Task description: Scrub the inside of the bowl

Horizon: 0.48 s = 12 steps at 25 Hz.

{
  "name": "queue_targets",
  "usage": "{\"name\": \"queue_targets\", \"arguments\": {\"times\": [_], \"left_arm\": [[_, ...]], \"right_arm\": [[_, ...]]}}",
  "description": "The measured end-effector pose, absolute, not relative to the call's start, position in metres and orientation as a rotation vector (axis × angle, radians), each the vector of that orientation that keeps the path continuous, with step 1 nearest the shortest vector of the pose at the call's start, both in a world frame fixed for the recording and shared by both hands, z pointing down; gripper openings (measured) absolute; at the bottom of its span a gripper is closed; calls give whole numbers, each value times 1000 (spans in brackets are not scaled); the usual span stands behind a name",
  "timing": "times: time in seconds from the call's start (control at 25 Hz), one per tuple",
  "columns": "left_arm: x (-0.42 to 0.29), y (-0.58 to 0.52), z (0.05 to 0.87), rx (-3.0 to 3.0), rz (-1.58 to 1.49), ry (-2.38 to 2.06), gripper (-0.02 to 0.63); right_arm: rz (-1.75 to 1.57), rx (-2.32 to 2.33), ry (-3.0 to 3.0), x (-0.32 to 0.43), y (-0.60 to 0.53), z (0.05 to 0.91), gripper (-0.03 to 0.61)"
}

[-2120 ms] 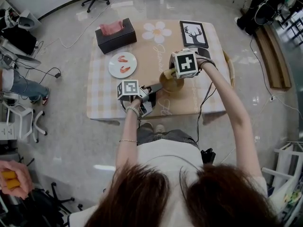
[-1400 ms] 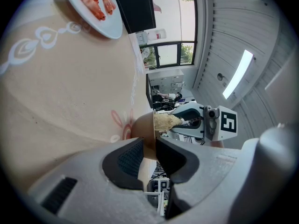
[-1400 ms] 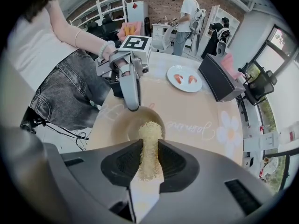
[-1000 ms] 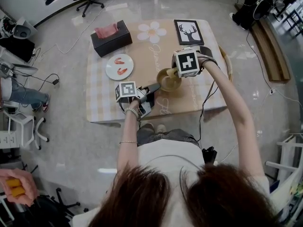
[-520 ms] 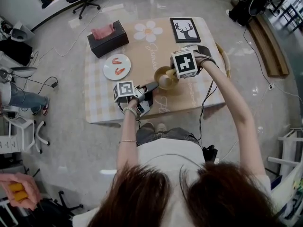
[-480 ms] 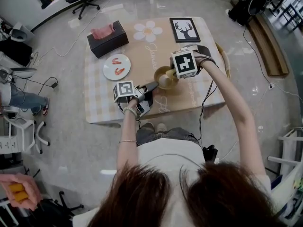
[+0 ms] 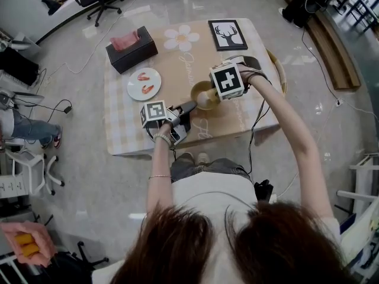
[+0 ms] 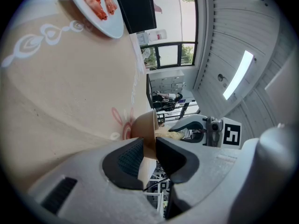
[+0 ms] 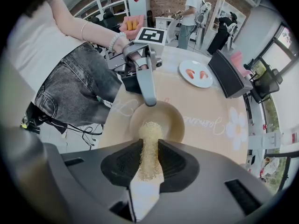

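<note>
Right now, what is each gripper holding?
Left gripper: closed on the rim of the round tan bowl.
Right gripper: closed on the pale fibrous scrubbing pad.

- Head cam drifted: table [image 7: 121,120] now sits higher & further left in frame.
- R gripper [image 9: 150,148] nudged scrubber [image 9: 149,135] slightly inside bowl [image 9: 172,117].

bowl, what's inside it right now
A fibrous scrubber, pinched in the right gripper, reaches down into the bowl. The wall around it looks bare; the spot under the scrubber's tip is covered.
</note>
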<state>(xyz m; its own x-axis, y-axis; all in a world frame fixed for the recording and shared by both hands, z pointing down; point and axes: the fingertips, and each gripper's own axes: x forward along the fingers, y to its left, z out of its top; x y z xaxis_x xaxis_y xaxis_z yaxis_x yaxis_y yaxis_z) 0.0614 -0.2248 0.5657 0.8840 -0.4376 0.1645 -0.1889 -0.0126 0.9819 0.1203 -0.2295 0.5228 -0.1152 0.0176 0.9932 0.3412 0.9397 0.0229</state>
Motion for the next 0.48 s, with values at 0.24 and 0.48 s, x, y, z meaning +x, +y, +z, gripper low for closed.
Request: {"name": "queue_targets", "arguments": {"times": [0.24,0.48], "left_arm": [[61,-225,566,1593,-216,-503,91],[61,-224,566,1595,-211,-507,91]], "right_arm": [[-257,-284,-1655,120,-222,526,91],[-245,-310,-1650,115,-213,527,91]]}}
